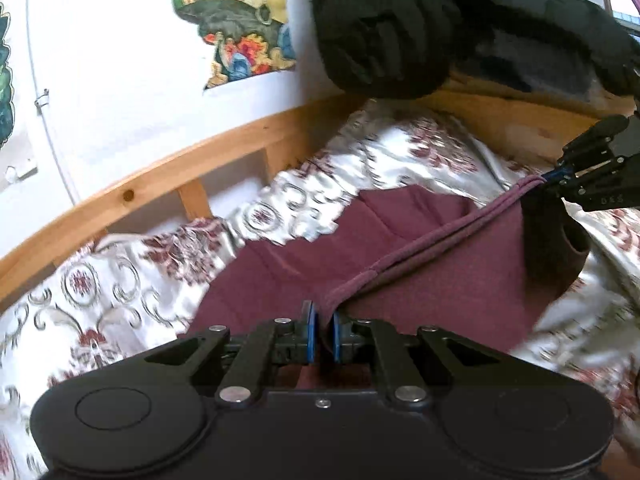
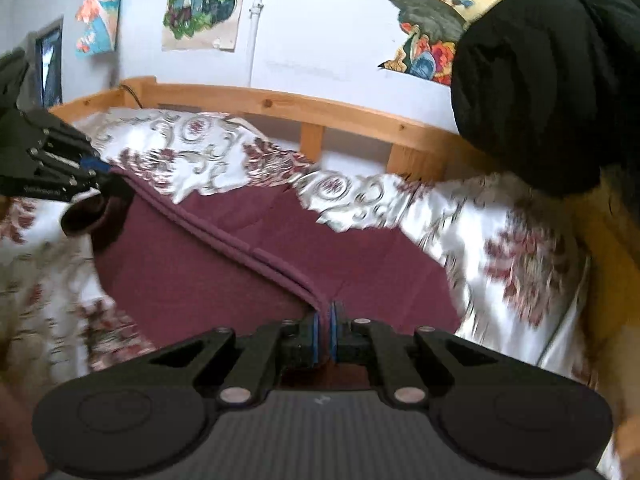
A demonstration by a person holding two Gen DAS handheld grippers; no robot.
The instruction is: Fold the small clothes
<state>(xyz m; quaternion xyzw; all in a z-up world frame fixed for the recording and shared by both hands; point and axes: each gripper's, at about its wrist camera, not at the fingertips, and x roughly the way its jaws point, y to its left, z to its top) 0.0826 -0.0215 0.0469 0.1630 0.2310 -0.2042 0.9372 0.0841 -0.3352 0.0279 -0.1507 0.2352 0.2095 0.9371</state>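
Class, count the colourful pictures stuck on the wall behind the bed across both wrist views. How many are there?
3. An orange-and-blue picture far left, a blonde cartoon figure beside it, and a large colourful picture right, partly behind the black bundle. Others may be hidden.

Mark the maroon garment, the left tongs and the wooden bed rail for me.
maroon garment (image 1: 440, 292), left wrist view, flat cloth below hem.
left tongs (image 1: 323, 330), left wrist view, between the tips.
wooden bed rail (image 2: 280, 106), right wrist view, top bar.

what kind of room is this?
Most likely a bedroom: a wooden bed frame against the wall, a patterned satin bedspread under the maroon garment, and cartoon posters on the wall.
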